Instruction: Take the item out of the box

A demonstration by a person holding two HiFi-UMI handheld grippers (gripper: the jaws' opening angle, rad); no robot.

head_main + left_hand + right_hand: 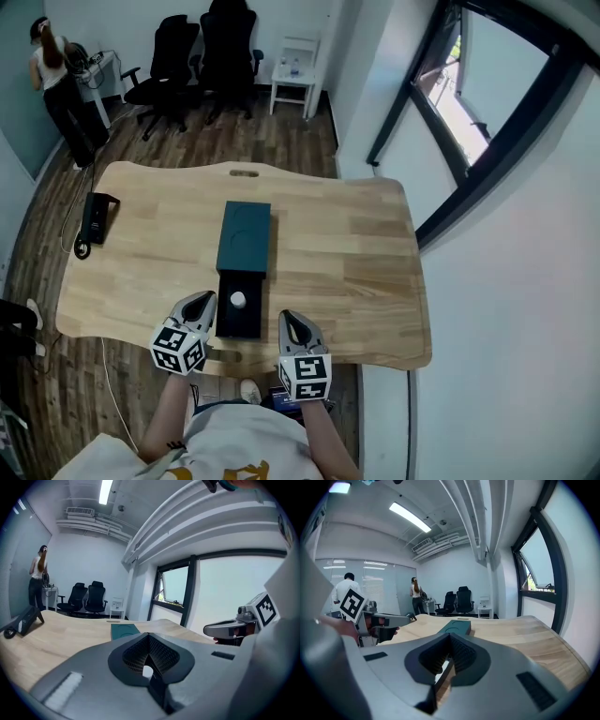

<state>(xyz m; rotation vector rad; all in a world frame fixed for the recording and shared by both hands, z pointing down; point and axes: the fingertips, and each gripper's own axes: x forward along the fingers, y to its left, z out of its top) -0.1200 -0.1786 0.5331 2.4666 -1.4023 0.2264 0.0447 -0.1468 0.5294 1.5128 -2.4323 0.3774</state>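
An open dark box (240,322) lies near the front edge of the wooden table (347,244), with a small white round item (238,300) inside it. The box's teal lid (245,236) lies flat just beyond it and also shows in the left gripper view (124,631) and the right gripper view (457,626). My left gripper (200,300) is just left of the box, jaws together and empty. My right gripper (292,319) is just right of the box, also shut with nothing in it. Neither touches the box.
A black device (97,217) with a cable lies at the table's left edge. Behind the table are black office chairs (202,56), a small white side table (293,80) and a person (56,89) at a desk. A window (469,103) is on the right.
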